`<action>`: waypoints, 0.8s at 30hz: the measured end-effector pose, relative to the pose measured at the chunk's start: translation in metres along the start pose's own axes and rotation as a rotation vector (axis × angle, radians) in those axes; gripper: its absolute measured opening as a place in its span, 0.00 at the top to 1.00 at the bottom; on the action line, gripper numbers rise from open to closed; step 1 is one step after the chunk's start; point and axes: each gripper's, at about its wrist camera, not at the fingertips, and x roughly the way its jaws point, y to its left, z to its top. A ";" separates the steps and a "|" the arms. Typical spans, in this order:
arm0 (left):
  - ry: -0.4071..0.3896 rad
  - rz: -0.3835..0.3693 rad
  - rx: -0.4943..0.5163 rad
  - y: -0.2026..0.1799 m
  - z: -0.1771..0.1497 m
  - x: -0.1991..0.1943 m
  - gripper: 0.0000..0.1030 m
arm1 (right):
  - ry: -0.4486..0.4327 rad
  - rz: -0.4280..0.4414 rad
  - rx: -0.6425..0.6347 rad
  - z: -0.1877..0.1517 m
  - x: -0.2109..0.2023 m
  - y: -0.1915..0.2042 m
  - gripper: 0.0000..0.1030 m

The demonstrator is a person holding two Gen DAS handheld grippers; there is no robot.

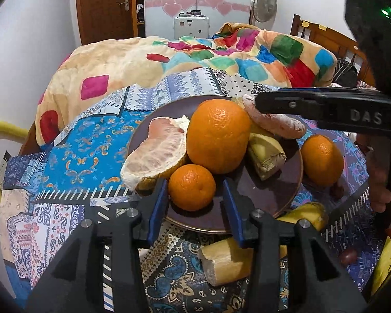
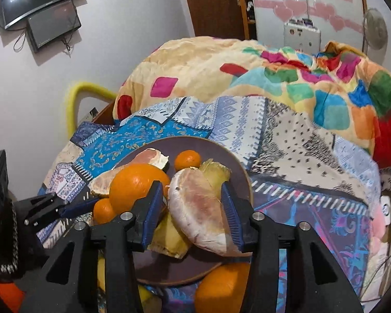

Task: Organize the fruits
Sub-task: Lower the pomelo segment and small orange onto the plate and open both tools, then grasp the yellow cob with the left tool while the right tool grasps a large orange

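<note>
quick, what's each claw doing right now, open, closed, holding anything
Left claw: open around the small orange on the plate, not gripping it.
Right claw: closed on a peeled pomelo wedge.

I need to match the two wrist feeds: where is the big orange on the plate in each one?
Left wrist: big orange sits at picture centre, above the left gripper.
Right wrist: same orange lies left of centre, beside the right gripper.
Shared landmark: the purple plate.

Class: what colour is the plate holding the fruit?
Dark purple-brown; the plate shows best in the left wrist view.
</note>
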 end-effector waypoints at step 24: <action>-0.041 0.026 -0.065 0.000 -0.036 -0.060 0.40 | -0.022 -0.030 -0.132 -0.079 -0.072 0.005 0.47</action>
